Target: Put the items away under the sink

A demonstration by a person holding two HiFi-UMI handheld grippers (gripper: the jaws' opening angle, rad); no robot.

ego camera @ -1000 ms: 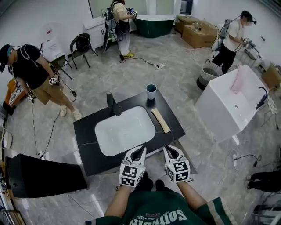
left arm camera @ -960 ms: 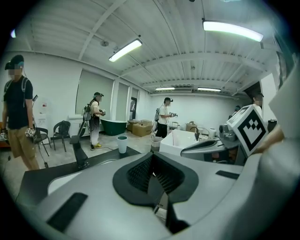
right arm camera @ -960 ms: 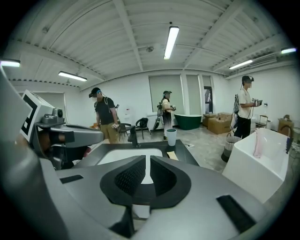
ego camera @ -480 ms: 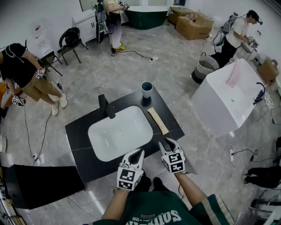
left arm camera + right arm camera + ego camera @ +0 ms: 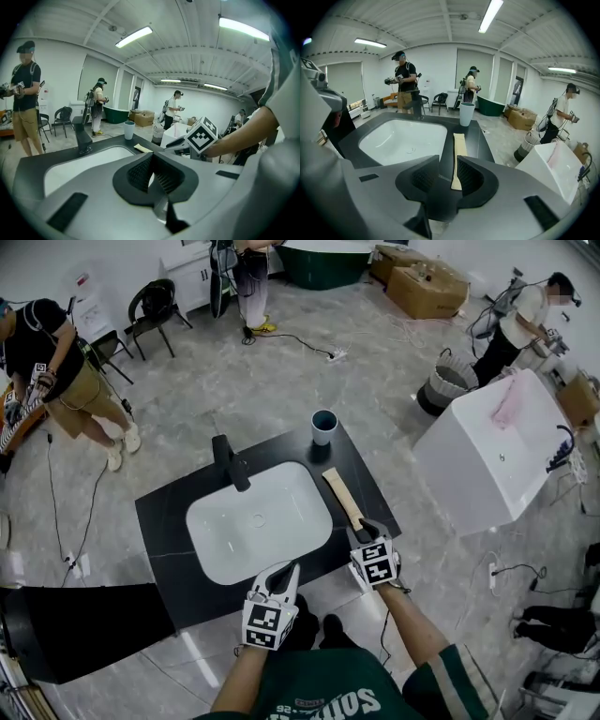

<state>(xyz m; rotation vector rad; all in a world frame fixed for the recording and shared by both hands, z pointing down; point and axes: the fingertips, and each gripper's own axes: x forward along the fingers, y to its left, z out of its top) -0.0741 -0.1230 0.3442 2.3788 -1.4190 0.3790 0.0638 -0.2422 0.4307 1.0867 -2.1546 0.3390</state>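
**Desk:** What do you have on the right side?

**Operator:** My right gripper (image 5: 364,529) is over the front right part of the black counter (image 5: 169,521), pointing down at the near end of the tan strip (image 5: 342,498). Its jaws have just been opening and now stand a narrow way apart. From the right gripper view, the strip's near end (image 5: 459,150) shows in the gap between them, closer to the right-hand pad. I see neither pad pressing on it, so I call that claw empty.

**Desk:** And the strip itself?

**Operator:** It lies flat on the counter, just to the right of the white basin (image 5: 258,521), running away from me. Beyond its far end stands the pale cup (image 5: 323,426), upright near the back right corner.

**Desk:** Left side?

**Operator:** My left gripper (image 5: 286,570) is at the counter's front edge, in front of the basin and well left of the strip. In the left gripper view its jaws (image 5: 151,157) meet at the tips, with nothing between them. That camera looks level across the counter; I can see the cup (image 5: 129,130) and the black tap (image 5: 82,136) behind the basin.

**Desk:** Anything in the basin?

**Operator:** Only bare white from here. The tap (image 5: 230,461) stands at its back left rim.
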